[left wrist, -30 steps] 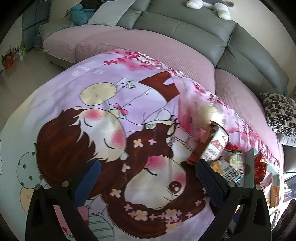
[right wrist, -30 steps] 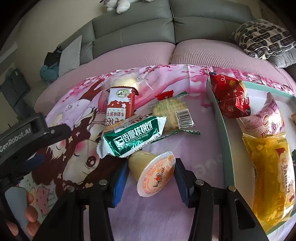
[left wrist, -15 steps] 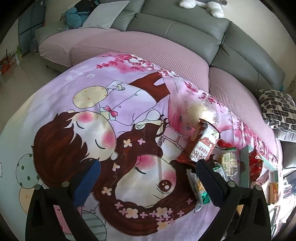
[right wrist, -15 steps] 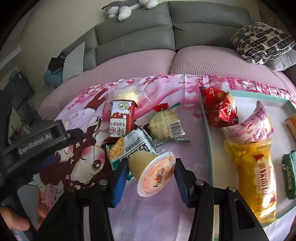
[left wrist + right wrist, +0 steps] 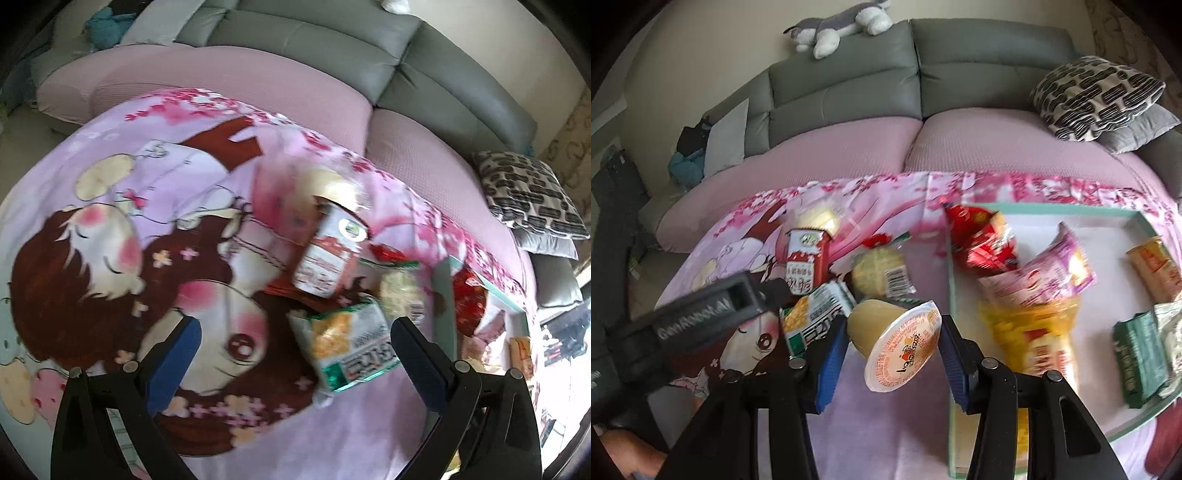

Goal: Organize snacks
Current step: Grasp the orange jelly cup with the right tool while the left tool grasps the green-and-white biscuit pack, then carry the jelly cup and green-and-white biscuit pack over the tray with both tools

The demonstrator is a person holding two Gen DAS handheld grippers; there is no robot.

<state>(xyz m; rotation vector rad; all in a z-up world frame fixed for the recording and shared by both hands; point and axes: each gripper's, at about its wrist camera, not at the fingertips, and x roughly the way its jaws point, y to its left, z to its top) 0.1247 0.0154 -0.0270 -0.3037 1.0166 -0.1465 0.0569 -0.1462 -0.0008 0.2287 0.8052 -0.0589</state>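
Note:
My right gripper [image 5: 894, 350] is shut on a yellow jelly cup [image 5: 897, 343] with an orange-printed lid, held above the cloth just left of the teal tray [image 5: 951, 295]. My left gripper [image 5: 295, 354] is open and empty, low over the cloth, with a green-and-white snack pack [image 5: 351, 343] between its fingertips toward the right one. That pack [image 5: 816, 314] also shows in the right wrist view. A red-and-white milk carton [image 5: 328, 254] and a round cracker pack [image 5: 879, 273] lie behind it.
The tray holds a red bag [image 5: 982, 240], a pink pack [image 5: 1049, 273], a yellow bag [image 5: 1041, 332] and green packs [image 5: 1141, 347]. The cartoon-print cloth [image 5: 147, 221] covers the table. A grey sofa [image 5: 923, 85] with a patterned cushion [image 5: 1097, 96] stands behind.
My right gripper has lifted the jelly cup and carried it right, toward the tray. My left gripper has moved right, bringing the green-and-white pack between its fingers.

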